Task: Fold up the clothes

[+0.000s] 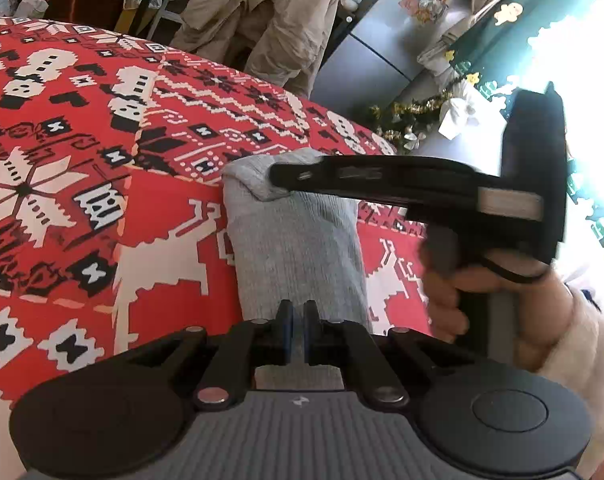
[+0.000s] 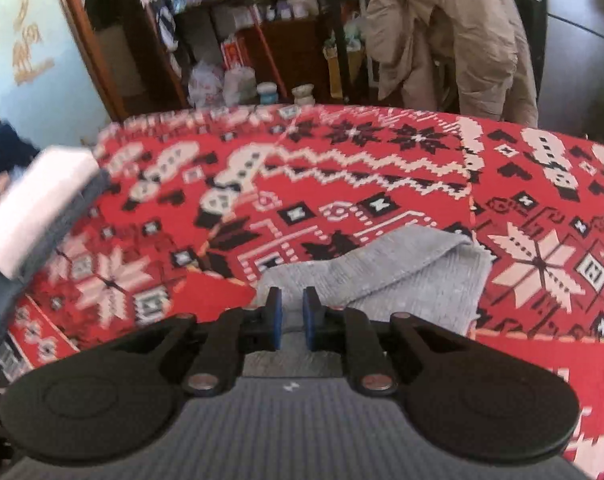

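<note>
At the near edge of the left wrist view, the left hand-held gripper (image 1: 298, 330) is seen with its blue-padded fingers pressed almost together, only a thin slit showing between them, and the near end of a grey knitted garment (image 1: 298, 240) lies directly at their tips; whether the cloth is actually pinched cannot be told. The grey knitted garment is stretched away from that hand-held gripper as a narrow folded band across a red patterned cloth (image 1: 82, 152) that covers the desk. At the far end of the band, the cloth is bunched up and gripped by the tips of the right hand-held gripper (image 1: 273, 176), which reaches in from the right and is held by a hand (image 1: 461, 292) with a cream fleecy sleeve (image 1: 573, 360) at the wrist. In the right wrist view, the fingers of that hand-held gripper are seen a little apart, with the grey garment lying just beyond and to the right of them in a folded heap, its upper layer doubled over. Farther off, past the far edge of the desk, a beige jacket (image 2: 453, 32) is draped over a chair, and cluttered dark shelves (image 2: 242, 20) are seen to its left.
</note>
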Action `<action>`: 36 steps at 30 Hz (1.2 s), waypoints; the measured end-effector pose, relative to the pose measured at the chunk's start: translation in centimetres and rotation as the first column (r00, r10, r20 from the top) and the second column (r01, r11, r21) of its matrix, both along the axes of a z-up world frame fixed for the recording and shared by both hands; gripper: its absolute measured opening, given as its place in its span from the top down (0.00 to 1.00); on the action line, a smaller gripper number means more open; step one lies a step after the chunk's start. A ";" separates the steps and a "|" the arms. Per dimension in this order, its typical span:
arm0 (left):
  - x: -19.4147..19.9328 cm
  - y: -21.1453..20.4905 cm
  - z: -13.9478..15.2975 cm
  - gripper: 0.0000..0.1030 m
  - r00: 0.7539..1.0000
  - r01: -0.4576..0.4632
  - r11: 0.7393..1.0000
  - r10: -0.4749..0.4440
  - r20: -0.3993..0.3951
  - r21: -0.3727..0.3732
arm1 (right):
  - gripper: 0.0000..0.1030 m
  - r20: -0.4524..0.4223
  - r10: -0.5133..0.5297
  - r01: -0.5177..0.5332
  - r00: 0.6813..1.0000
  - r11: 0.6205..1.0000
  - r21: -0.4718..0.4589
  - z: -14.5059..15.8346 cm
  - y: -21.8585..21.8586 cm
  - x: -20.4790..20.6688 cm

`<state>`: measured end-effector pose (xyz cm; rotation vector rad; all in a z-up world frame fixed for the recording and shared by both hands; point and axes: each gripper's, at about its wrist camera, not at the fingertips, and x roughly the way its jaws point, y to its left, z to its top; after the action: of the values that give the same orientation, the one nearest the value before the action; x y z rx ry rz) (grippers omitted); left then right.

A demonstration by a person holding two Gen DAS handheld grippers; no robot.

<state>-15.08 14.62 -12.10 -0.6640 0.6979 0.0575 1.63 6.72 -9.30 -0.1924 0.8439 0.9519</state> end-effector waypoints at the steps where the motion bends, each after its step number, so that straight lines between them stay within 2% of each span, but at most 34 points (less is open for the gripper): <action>1: 0.0 0.0 0.1 0.96 1.000 -0.002 1.000 0.002 0.005 -0.003 | 0.87 -0.002 -0.019 0.020 1.000 1.000 0.013 0.1 -0.6 0.5; 4: 0.3 -0.3 0.2 0.96 1.000 0.006 1.000 -0.005 0.016 -0.012 | 0.87 -0.010 -0.078 0.078 0.997 0.996 0.052 0.2 -2.3 2.0; 9: 0.8 -1.2 0.0 0.96 0.999 0.038 0.999 -0.039 0.004 0.023 | 0.85 -0.028 -0.173 0.175 0.984 0.978 0.117 0.5 -5.1 4.5; 13: 0.9 -1.1 -0.3 0.96 0.999 0.046 0.999 -0.046 0.000 0.015 | 0.85 -0.046 -0.221 0.224 0.974 0.971 0.082 -1.4 -5.7 6.1; 18: 0.9 -1.2 -0.2 0.96 0.998 0.055 0.998 -0.055 0.001 0.016 | 0.84 -0.089 -0.295 0.305 0.951 0.944 0.127 -2.0 -7.7 7.9; 21: 0.6 -1.3 0.0 0.96 0.998 0.060 0.998 -0.061 0.023 0.025 | 0.82 -0.125 -0.310 0.327 0.943 0.932 0.157 -0.9 -9.3 7.1; 26: 0.1 -2.2 0.5 0.96 0.988 0.129 0.990 -0.133 0.083 0.052 | 0.81 -0.134 -0.214 0.239 0.968 0.949 0.205 0.8 -10.7 2.2; 31: -0.5 -3.3 0.5 0.96 0.986 0.152 0.972 -0.161 0.033 0.178 | 0.81 -0.169 -0.207 0.237 0.964 0.955 0.180 0.6 -11.3 -1.7; 34: -2.0 -3.1 0.6 0.96 0.990 0.126 0.974 -0.136 0.040 0.188 | 0.80 -0.207 -0.222 0.262 0.953 0.946 0.191 0.6 -13.1 -4.2; 36: -3.0 -3.1 0.6 0.89 0.995 0.091 0.973 -0.100 0.030 0.214 | 0.80 -0.224 -0.225 0.269 0.948 0.944 0.193 0.1 -14.1 -5.8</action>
<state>-18.13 11.49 -11.51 -0.4246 0.6733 0.0296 -4.15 -7.40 -9.16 0.2025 0.9133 0.8272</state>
